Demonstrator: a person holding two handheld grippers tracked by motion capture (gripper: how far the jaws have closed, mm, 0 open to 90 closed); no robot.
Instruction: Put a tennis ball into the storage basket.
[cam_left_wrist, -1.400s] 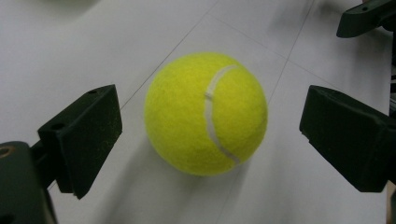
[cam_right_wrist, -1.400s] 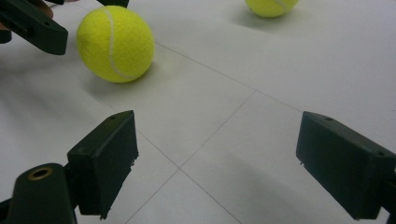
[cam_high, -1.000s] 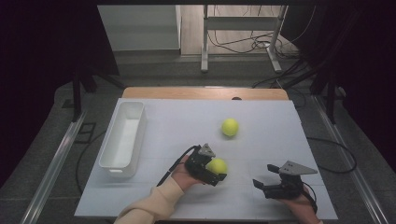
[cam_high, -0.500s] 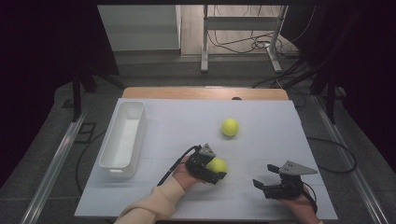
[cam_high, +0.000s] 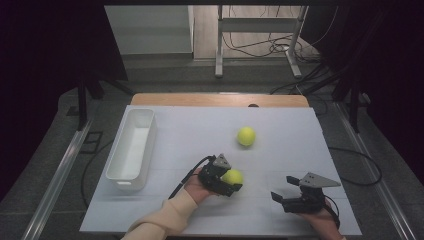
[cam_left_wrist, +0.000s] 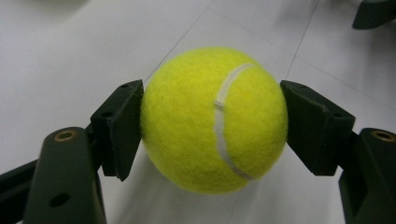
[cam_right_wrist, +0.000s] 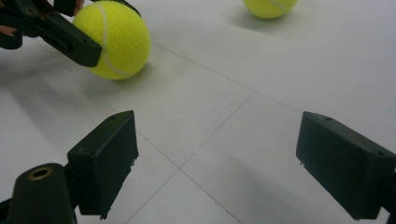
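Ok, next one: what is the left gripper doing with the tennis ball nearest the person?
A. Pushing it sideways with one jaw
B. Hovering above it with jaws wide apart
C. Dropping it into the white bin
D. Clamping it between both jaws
D: in the left gripper view both pads press on opposite sides of the tennis ball, which the left gripper holds down on the white table.

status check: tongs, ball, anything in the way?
Left tongs just closed, gripping near tennis ball on table. Right tongs open, empty. Second ball and white bin apart, nothing blocking.
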